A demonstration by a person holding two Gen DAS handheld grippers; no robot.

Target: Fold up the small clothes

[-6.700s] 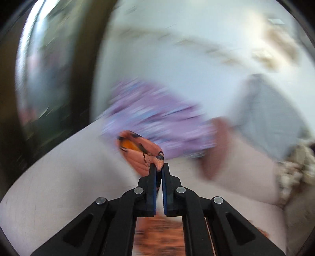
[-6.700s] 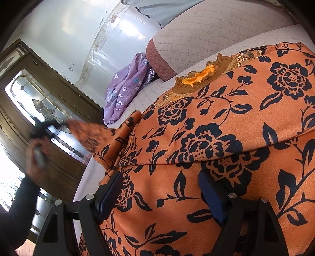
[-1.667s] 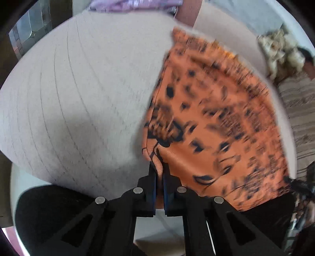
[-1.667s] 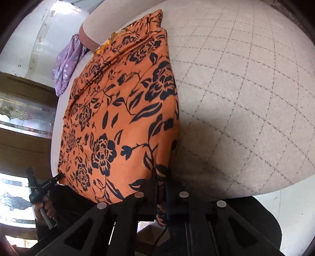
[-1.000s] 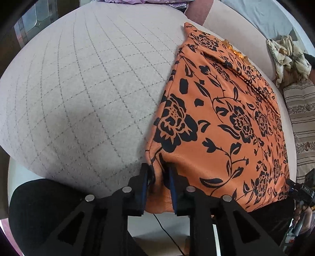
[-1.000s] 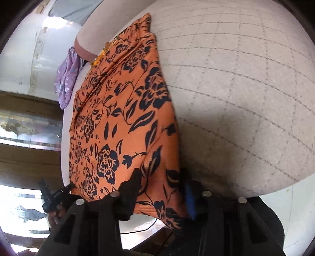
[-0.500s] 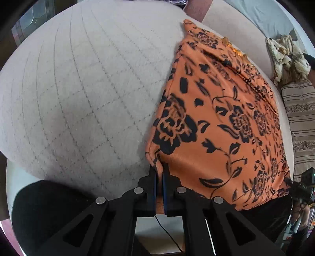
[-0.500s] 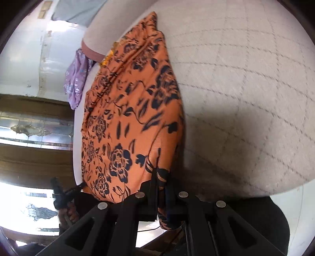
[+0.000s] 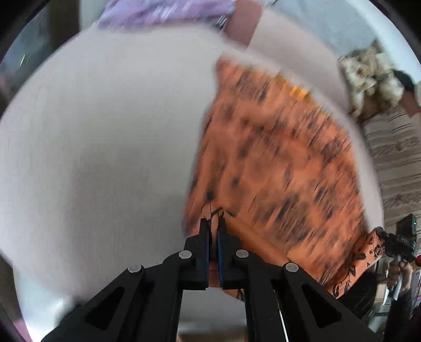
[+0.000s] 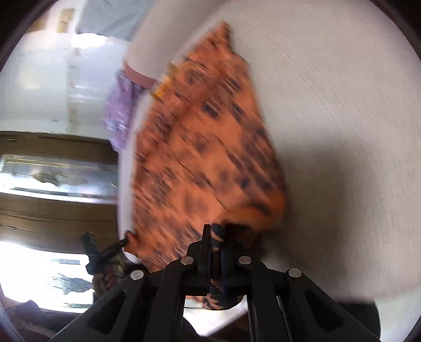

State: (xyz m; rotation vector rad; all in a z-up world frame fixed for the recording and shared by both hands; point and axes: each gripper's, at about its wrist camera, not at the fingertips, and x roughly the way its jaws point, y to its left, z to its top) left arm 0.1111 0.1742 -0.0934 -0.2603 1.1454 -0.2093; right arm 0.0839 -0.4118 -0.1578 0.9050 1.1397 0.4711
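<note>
The orange garment with black flowers [image 9: 276, 157] lies spread on a pale quilted cushion [image 9: 105, 131], its near edge lifted at both corners — the left gripper [image 9: 213, 229] pinches one corner tight between its fingers, and the right gripper [image 10: 215, 236] clamps the other the same way. Both views are blurred. A purple cloth [image 10: 118, 113] lies beyond the cushion's far end.

I see a pale quilted bed [image 9: 105, 136], blurred in both views. An orange garment with black flowers [image 9: 276, 163] lies spread on it, its near hem lifted off the surface. A purple patterned cloth [image 9: 163, 11] lies at the bed's far edge, apart from the garment.
</note>
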